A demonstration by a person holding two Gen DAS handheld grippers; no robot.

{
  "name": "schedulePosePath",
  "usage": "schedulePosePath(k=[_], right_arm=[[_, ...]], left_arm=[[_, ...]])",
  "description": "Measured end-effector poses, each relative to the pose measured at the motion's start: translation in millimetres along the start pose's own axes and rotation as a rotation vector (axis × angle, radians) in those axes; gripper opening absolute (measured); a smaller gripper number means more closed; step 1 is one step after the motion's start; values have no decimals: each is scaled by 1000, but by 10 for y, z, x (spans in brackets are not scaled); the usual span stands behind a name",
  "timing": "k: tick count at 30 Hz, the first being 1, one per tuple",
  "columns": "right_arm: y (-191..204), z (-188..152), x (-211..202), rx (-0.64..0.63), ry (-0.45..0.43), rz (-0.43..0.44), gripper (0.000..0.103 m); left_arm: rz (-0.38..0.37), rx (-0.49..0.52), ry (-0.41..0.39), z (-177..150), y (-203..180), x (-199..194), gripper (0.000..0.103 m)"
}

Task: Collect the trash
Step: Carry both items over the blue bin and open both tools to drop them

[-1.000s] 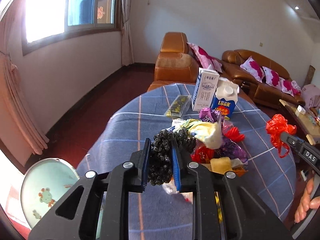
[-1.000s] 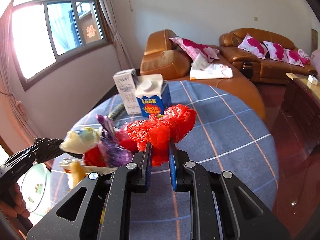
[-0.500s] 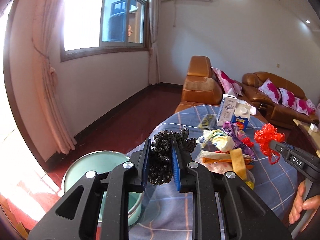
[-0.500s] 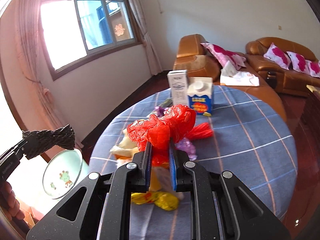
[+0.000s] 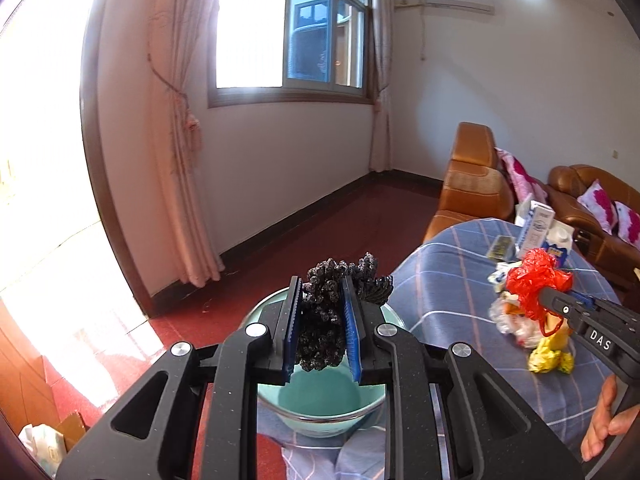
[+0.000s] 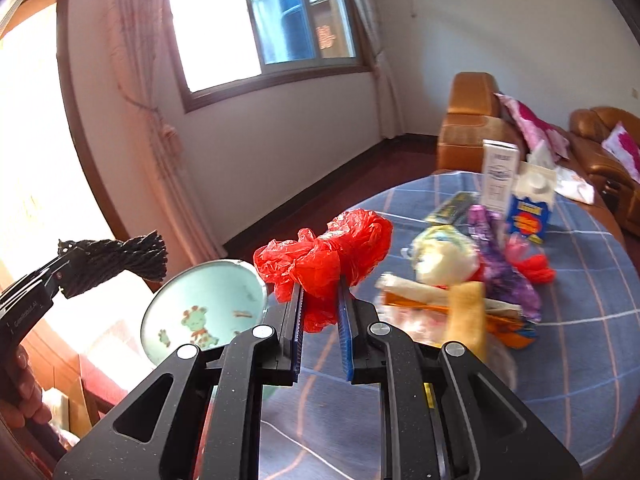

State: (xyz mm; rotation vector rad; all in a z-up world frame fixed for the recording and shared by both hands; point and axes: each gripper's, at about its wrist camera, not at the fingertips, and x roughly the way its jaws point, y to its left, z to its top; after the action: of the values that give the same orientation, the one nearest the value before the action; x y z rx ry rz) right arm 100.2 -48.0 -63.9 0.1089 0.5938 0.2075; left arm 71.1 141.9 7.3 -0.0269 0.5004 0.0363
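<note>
My left gripper [image 5: 320,292] is shut on a crumpled black bag [image 5: 332,320] and hangs over a pale green basin [image 5: 320,404] at the table's left edge. The same black bag [image 6: 120,260] shows at the left of the right wrist view, above the basin [image 6: 204,312] with its cartoon print. My right gripper [image 6: 320,284] is shut on a crumpled red plastic bag [image 6: 328,248], over the table just right of the basin. In the left wrist view that red bag [image 5: 536,280] is off to the right.
A round table with a blue checked cloth [image 6: 580,360] carries a heap of wrappers [image 6: 460,280], a purple bag [image 6: 500,264], a white carton [image 6: 498,176] and a blue milk carton [image 6: 532,208]. Brown sofas [image 5: 472,176] stand behind; a red floor [image 5: 320,240] lies left.
Both grippers have swung left from over the trash heap toward the basin, each keeping its bag. The basin now lies right under the left gripper.
</note>
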Motion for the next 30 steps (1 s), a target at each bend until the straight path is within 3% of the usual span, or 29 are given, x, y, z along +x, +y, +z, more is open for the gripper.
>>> schedulePosePath(k=[11, 22, 27, 29, 30], right_arm=[[617, -101, 821, -74, 148, 81, 16], [893, -265, 1416, -105, 290, 121, 18], [934, -290, 1508, -118, 305, 121, 41], [923, -283, 1499, -111, 308, 129, 55], [931, -272, 1484, -109, 300, 126, 57]], left_arm=[[51, -42, 91, -211, 275, 363, 20], [54, -57, 188, -413, 372, 727, 20], [58, -65, 220, -472, 427, 839, 24], [65, -65, 229, -486, 440, 865, 36], [72, -66, 230, -489, 445, 867, 39]])
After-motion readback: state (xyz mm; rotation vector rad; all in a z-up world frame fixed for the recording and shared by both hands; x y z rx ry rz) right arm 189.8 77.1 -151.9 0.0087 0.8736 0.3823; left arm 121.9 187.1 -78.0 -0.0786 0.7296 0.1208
